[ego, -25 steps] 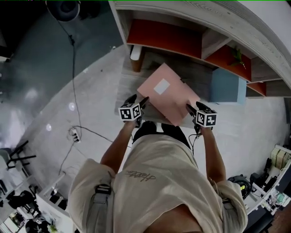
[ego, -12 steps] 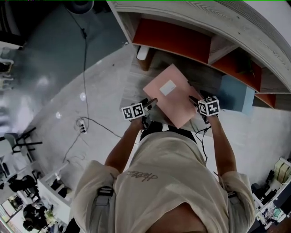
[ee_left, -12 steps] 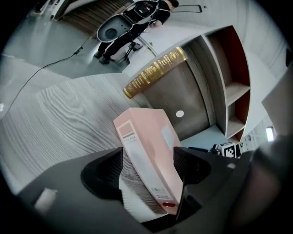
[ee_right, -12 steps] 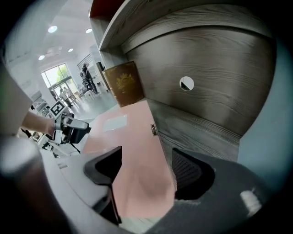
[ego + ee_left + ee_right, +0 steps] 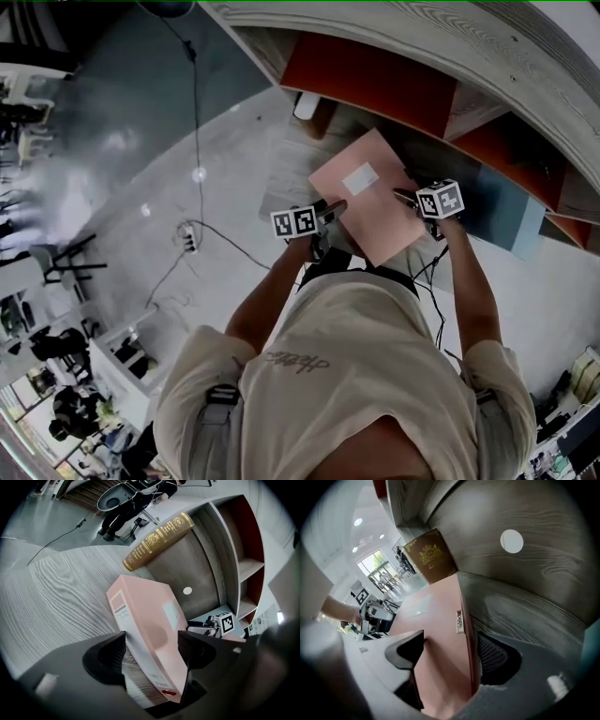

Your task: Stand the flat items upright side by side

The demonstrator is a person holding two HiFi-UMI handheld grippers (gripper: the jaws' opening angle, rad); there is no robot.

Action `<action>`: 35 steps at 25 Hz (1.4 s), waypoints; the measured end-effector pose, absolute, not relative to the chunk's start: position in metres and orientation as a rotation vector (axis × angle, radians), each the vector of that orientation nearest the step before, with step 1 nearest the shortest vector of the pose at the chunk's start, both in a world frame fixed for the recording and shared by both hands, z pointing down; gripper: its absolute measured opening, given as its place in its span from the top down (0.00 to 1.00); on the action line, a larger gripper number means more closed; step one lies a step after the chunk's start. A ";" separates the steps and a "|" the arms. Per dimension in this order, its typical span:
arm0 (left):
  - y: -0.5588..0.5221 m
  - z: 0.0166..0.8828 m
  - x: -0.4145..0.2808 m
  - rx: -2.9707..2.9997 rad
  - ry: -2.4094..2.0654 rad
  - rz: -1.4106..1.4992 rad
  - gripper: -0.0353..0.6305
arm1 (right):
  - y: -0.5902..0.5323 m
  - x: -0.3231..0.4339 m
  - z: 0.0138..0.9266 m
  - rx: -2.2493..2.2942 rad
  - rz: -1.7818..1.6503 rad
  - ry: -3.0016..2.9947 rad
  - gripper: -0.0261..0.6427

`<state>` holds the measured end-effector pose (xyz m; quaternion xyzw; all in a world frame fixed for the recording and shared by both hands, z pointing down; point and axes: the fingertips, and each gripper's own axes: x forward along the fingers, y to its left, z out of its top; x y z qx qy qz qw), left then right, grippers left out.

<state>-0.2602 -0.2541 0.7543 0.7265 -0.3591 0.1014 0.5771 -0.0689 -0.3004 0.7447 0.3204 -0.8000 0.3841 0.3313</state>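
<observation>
A pink box file (image 5: 370, 202) with a white label is held tilted over the wooden shelf floor (image 5: 56, 602). My left gripper (image 5: 333, 208) is shut on its near left corner, pads on both faces (image 5: 152, 646). On the right edge, the jaws of my right gripper (image 5: 405, 197) are opening; the file still sits between them (image 5: 450, 648) and the pads do not clearly press on it. A brown book with gold print (image 5: 159, 541) leans at a slant against the compartment's wall, just beyond the file (image 5: 431, 557).
The shelf unit has red back panels (image 5: 375, 80) and grey wood dividers (image 5: 234, 564). A blue box (image 5: 497, 211) stands to the right of the file. A cable (image 5: 197, 169) and a power strip lie on the floor at left.
The file and both grippers have come closer to the shelf. The right gripper now sits higher along the file's right edge than a second ago.
</observation>
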 end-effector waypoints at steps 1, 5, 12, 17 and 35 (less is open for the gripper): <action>-0.254 0.756 -0.259 1.694 -0.842 0.244 0.39 | -0.300 -0.072 0.748 0.802 1.047 -2.097 0.42; -0.256 0.763 -0.260 1.675 -0.843 0.289 0.38 | -0.303 -0.081 0.756 0.709 1.110 -2.102 0.41; -0.256 0.768 -0.258 1.657 -0.843 0.317 0.38 | -0.305 -0.084 0.762 0.707 1.145 -2.081 0.36; -0.260 0.762 -0.262 1.677 -0.832 0.345 0.41 | -0.302 -0.087 0.758 0.705 1.160 -2.069 0.37; -0.278 0.703 -0.278 1.998 -0.859 0.441 0.45 | -0.270 -0.102 0.704 0.910 1.034 -2.166 0.41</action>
